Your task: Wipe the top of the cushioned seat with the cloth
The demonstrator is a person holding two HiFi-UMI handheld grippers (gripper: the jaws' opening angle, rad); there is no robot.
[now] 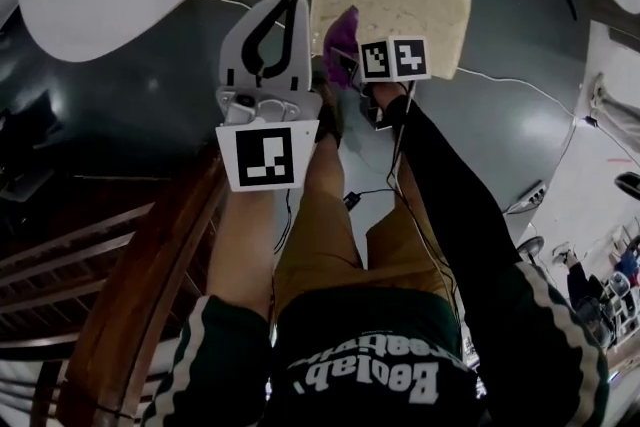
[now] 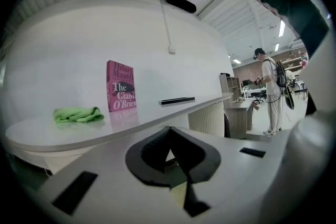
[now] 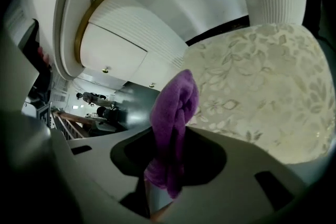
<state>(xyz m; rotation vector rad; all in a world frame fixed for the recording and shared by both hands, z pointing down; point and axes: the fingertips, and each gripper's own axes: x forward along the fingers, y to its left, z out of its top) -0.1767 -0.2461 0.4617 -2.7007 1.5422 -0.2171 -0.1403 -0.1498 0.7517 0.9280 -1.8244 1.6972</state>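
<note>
The cushioned seat [image 1: 400, 10] lies ahead. I judge the wipe is just starting, and next I press down and sweep across its top. The cloth [image 3: 173, 123] sits at the seat's near-left corner, pinched in my right gripper [image 1: 348, 70] — long axis along the jaws, free end toward the seat. My left gripper [image 2: 169, 134] is closed, empty.

Lighting: bright, even, indoor; ceiling strip lights [image 2: 282, 28] in left gripper view.
Glare: soft sheen on white tabletop [image 2: 79, 136], book [image 2: 120, 85] mirrored faintly.
Dim area: floor [image 1: 150, 105], head view.
Distortion: heavy fisheye, black corners throughout.
Focus: cloth [image 3: 173, 128] slightly soft, right gripper view.
</note>
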